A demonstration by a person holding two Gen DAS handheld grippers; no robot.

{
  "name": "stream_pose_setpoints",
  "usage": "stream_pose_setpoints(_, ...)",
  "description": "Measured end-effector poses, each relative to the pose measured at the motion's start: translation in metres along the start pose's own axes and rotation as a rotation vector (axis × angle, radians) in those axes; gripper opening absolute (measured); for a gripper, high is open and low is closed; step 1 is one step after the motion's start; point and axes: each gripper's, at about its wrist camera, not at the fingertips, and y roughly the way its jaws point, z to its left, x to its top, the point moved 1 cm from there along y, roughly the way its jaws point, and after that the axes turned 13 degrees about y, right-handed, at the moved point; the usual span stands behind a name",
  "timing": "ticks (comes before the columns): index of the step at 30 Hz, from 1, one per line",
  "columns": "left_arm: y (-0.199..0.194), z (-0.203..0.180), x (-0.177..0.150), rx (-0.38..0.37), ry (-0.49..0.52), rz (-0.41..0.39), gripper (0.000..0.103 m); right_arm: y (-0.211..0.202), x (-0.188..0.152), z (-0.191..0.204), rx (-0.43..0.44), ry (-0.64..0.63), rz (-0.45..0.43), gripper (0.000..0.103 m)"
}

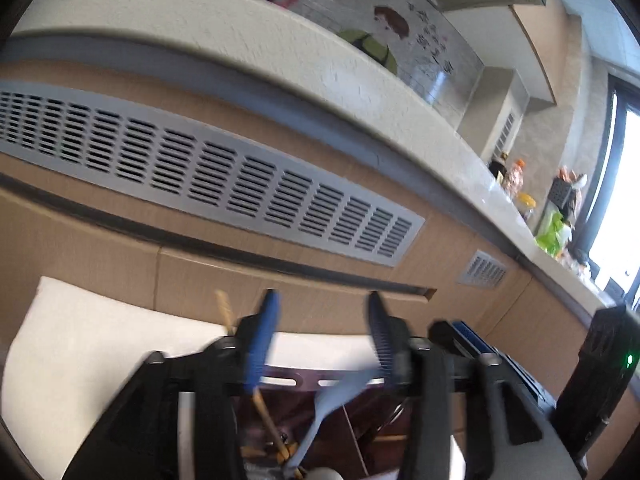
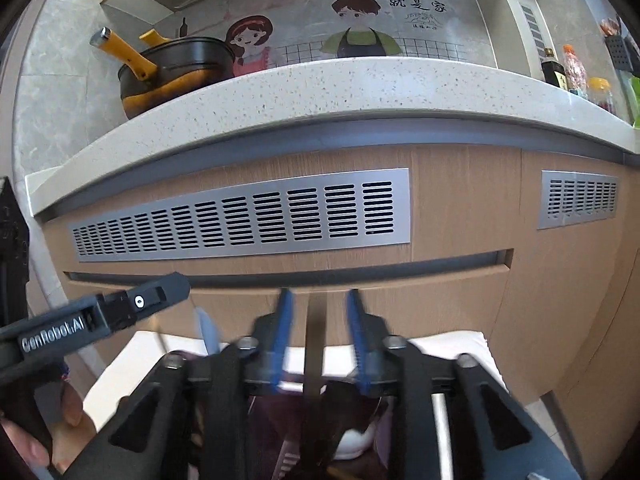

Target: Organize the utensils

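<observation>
Utensils sit low in both wrist views, inside a dark divided holder (image 1: 352,412) resting on a white cloth (image 1: 92,344) in front of the wood cabinet (image 2: 460,208).

Your left gripper (image 1: 324,316) has its blue pads spread apart with nothing pinched; a light blue spatula (image 1: 320,412) leans below it at about 6 o'clock, its handle crossing toward the right pad. Your right gripper (image 2: 320,308) is also spread, and a dark flat handle (image 2: 314,344) stands upright between its pads; I cannot tell whether either pad touches it.

Risks from here, as I judge them: if you close the left jaws where they are, you may grab air, or clip the spatula handle askew and lever it out. On the right, a grip off-centre could tip the handle against the holder's wall and drag the holder across the cloth. The grippers are close together, so crossing paths could knock them.

Count: two grippers, one blue spatula, at least two wooden sticks (image 1: 264,408), one dark handle, one white bowl-like piece (image 2: 356,440).
</observation>
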Motion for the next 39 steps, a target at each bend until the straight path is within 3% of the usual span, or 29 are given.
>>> stream_pose_setpoints(4,-0.041,-0.015,0.005,0.081,0.03,0.004,0.077,-0.046,0.002,0.001,0.019,-0.002,-0.007,0.057)
stream_pose_setpoints(5,-0.053,-0.02,0.002,0.106,0.038,0.014,0.079,-0.06,0.001,0.001,0.025,-0.006,-0.007,0.07)
stream_pose_setpoints(6,-0.063,-0.025,-0.001,0.126,0.046,0.027,0.08,-0.069,0.001,0.002,0.029,-0.01,-0.007,0.076)
stream_pose_setpoints(10,-0.108,-0.05,-0.029,0.225,0.08,0.086,0.091,-0.123,-0.013,0.007,0.024,-0.058,0.015,0.085)
stream_pose_setpoints(12,-0.128,-0.062,-0.048,0.262,0.09,0.104,0.092,-0.147,-0.023,0.006,0.005,-0.078,0.026,0.098)
stream_pose_setpoints(14,-0.149,-0.078,-0.068,0.306,0.129,0.119,0.094,-0.166,-0.035,0.004,-0.016,-0.091,0.047,0.102)
stream_pose_setpoints(19,-0.192,-0.116,-0.111,0.413,0.239,0.117,0.103,-0.196,-0.072,-0.007,-0.046,-0.112,0.173,0.102)
stream_pose_setpoints(23,-0.21,-0.137,-0.132,0.457,0.286,0.135,0.103,-0.216,-0.095,-0.014,-0.091,-0.13,0.174,0.102)
stream_pose_setpoints(39,-0.225,-0.151,-0.148,0.423,0.257,0.191,0.103,-0.24,-0.098,-0.027,-0.114,-0.096,0.167,0.102)
